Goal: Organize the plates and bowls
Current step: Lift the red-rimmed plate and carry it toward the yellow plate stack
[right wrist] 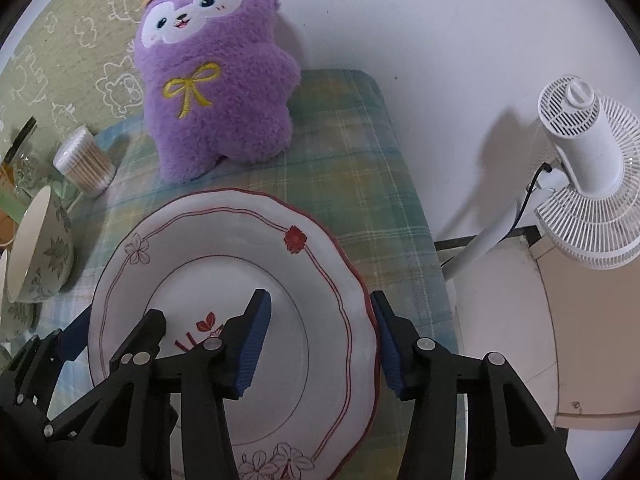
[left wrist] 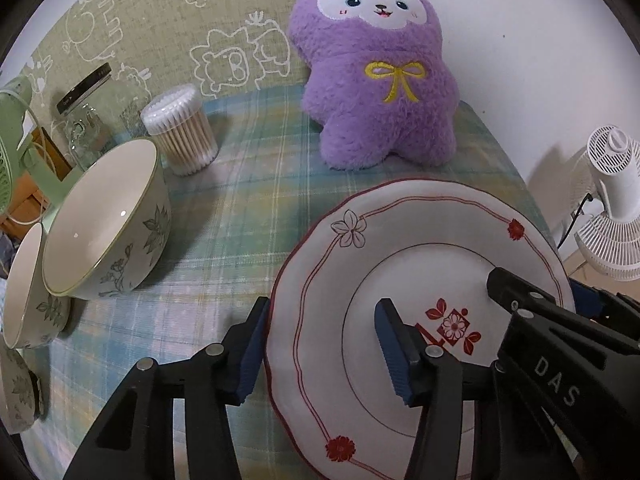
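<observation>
- Your left gripper [left wrist: 320,350] straddles the left rim of the red-trimmed plate [left wrist: 420,240]: one blue pad outside the edge, one over the inner well. Jaws apart; pads don't look pressed on the rim yet.
- Your right gripper [right wrist: 320,344] does the same on the plate's right rim: jaws apart, rim between them, no clear clamp.
- Plate lies flat on the plaid tablecloth [left wrist: 240,220], in front of the purple plush toy [left wrist: 376,80].
- Two leaf-patterned bowls [left wrist: 108,220] stand well apart to the plate's left, with a cotton swab tub [left wrist: 180,132] and glass jar [left wrist: 84,120] behind them.
- Risk: the glazed rim is thin and slick, so a shallow or uneven pinch could let one side slip and tip the plate.
- Risk: lifting one hand before the other would likely twist it out of the pads.
- Risk: swinging left could knock the bowls; going forward would bump the plush.
- White fan [right wrist: 588,176] is off the table to the right, no issue.
</observation>
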The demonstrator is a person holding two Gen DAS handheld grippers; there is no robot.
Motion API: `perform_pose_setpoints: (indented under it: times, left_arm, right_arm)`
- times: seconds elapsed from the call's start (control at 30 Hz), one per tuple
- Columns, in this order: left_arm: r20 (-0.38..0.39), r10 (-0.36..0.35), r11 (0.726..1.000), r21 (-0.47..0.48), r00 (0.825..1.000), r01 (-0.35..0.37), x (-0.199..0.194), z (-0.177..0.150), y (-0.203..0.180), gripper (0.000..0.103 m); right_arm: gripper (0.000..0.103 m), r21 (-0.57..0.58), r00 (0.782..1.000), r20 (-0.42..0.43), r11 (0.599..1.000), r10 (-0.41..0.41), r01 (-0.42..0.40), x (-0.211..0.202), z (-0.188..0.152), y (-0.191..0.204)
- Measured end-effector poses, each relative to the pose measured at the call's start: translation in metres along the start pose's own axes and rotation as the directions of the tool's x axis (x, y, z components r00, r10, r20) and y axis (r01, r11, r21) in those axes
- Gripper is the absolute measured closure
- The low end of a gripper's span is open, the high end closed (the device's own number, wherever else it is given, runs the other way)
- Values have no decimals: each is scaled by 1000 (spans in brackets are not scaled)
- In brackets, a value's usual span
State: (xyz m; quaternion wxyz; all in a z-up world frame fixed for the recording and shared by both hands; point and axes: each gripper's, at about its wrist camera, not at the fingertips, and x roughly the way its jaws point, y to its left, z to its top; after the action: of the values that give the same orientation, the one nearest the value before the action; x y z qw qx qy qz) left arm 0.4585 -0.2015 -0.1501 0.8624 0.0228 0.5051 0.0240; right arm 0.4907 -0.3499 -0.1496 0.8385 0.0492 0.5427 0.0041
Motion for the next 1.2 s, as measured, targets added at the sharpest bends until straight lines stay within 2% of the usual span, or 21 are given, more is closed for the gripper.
perform_pose_setpoints:
  times: [0.1,0.27,0.5,1.0,1.2]
  left_arm:
    - [5,16,1000,12,1000,-16,-1,-1,-3,49]
    - [-12,3,1000,9,1000,-3,-5,-3,-1,49]
    - [-14,-2,1000,19,1000,2,-26,-14,-1,50]
    - [13,-42,999,17,999,42,-97,-56,18,50]
    - [34,-52,997,65,998,49,-127,-74,26,50]
  right_arm:
    - [50,2,1000,-2,1000,-21,21,1,1,2]
    - [50,-9,999,-16,1000,-30,30,-3,-2,4]
    - [50,-8,999,-13,999,-46,46,-25,-17,6]
    - [50,12,996,26,997,-82,82,-99,-68,22]
    - [50,46,996,36,995,-87,85,-130,-95,28]
